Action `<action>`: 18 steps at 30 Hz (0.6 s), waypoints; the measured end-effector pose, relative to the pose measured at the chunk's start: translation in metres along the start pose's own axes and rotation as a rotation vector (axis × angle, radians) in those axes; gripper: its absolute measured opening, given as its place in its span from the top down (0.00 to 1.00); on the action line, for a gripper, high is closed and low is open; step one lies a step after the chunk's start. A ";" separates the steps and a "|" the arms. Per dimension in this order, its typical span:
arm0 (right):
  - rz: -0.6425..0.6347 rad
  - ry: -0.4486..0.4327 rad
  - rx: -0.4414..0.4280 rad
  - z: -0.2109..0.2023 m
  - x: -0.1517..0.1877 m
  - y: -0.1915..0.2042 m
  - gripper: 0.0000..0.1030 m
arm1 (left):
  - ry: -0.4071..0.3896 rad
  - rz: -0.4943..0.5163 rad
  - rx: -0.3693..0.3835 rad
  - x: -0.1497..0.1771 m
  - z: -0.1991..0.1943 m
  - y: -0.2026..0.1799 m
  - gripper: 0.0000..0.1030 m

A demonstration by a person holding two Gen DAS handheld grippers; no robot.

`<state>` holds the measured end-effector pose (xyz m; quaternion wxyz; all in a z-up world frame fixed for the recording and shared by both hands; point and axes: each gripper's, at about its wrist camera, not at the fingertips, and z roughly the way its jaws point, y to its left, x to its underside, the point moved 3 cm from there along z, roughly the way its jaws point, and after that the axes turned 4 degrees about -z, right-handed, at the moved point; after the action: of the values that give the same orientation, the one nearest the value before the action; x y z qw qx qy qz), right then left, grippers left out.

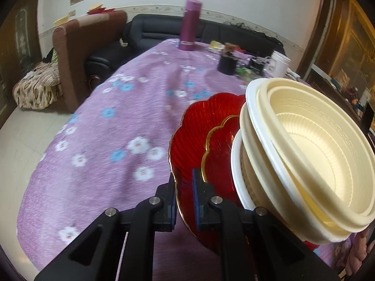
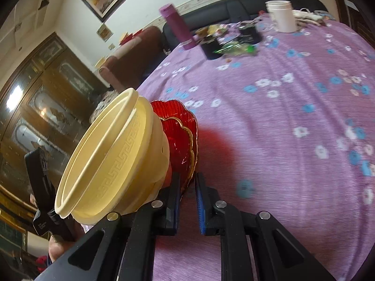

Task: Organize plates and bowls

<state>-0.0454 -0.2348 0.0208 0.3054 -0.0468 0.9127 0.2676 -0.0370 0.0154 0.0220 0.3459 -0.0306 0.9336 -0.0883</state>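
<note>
Left gripper [image 1: 184, 187] jaws clamping red plates [image 1: 199, 135] rim, right gripper [image 2: 187, 185] likewise

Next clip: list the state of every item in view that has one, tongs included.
Left tongs: shut on the large red plate's rim.
Right tongs: shut on the same rim, opposite side.
Large red plate: lifted, tilted.
Small red plate: nested on it.
Cream bowls: stacked on the plates, leaning.
Purple flask: upright, capped.
White jar: upright.

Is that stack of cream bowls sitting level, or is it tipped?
Tipped. The cream bowls lean sideways on the red plates, their open mouths facing sideways rather than up, in both views.
</note>
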 end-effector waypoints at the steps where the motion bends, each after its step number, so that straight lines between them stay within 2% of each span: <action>1: 0.007 -0.008 0.006 -0.004 -0.001 -0.005 0.86 | 0.002 0.007 0.004 0.000 0.002 -0.007 0.91; 11: 0.134 -0.086 0.061 -0.055 0.006 -0.079 0.87 | 0.059 0.115 0.060 -0.001 0.032 -0.094 0.90; 18: 0.200 -0.123 0.108 -0.076 0.009 -0.116 0.86 | 0.071 0.161 0.058 -0.003 0.052 -0.132 0.90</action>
<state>-0.0643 -0.3723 0.0132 0.3348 0.0776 0.9053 0.2494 -0.0014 -0.1215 0.0104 0.3195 0.0578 0.9417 -0.0880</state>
